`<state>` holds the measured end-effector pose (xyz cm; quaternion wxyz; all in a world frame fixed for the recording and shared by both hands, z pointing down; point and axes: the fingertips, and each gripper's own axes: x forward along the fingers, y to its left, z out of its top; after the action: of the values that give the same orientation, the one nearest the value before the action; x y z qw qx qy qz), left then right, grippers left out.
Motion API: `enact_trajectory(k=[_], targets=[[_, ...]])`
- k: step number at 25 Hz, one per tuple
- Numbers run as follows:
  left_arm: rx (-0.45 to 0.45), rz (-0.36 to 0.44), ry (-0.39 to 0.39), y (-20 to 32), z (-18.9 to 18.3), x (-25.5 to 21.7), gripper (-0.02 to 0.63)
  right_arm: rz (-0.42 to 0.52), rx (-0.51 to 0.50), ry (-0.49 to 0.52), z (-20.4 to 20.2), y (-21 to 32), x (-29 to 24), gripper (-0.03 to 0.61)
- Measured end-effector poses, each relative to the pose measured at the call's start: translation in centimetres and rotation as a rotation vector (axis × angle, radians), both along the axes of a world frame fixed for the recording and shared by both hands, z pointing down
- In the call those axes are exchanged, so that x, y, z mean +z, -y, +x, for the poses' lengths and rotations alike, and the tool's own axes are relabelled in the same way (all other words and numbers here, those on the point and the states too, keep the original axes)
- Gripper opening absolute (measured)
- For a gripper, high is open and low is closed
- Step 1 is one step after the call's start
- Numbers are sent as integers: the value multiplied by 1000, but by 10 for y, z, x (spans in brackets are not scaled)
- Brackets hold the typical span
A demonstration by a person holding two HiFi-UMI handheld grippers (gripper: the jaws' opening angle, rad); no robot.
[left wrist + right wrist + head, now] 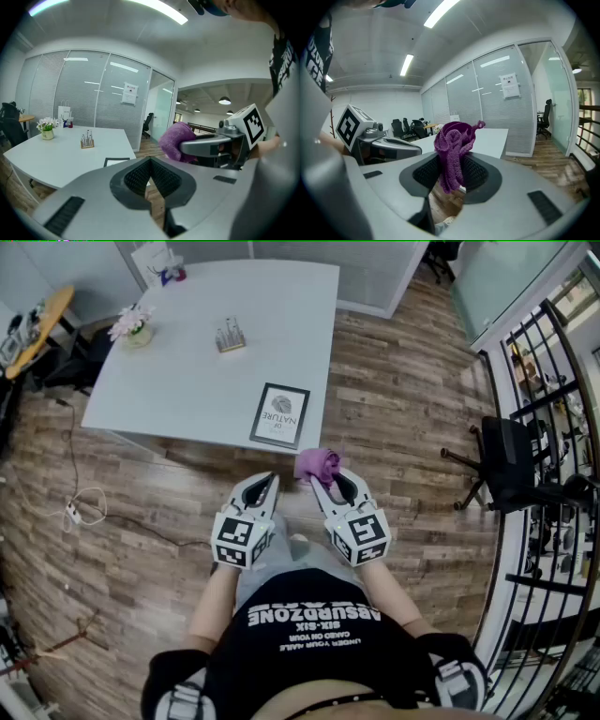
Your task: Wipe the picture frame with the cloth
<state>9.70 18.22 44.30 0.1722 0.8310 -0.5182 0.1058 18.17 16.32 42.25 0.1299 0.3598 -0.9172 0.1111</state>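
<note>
In the head view the step in hand looks like the approach: the right gripper [330,486] carries the purple cloth [317,463], while the picture frame [280,415] lies flat on the white worktop [187,371] just ahead of the fingers, so the next move likely calls for lowering the cloth forward onto its face. In the left gripper view the left gripper [150,161] has its fingers pressed together on nothing, with glass partitions [93,93] far beyond them. In the right gripper view the fingers pinch the cloth, which bunches up above them.
</note>
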Motion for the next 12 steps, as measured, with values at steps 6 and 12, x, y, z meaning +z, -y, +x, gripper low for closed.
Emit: enact_trajectory(k=[6,12], targets=[[-13,-24,13,43,-26,14,12,-9,12,-12,-15,42,10,133],[48,-77,44,99,-51,44,12,-22,51,-73,-34,103,32,133]])
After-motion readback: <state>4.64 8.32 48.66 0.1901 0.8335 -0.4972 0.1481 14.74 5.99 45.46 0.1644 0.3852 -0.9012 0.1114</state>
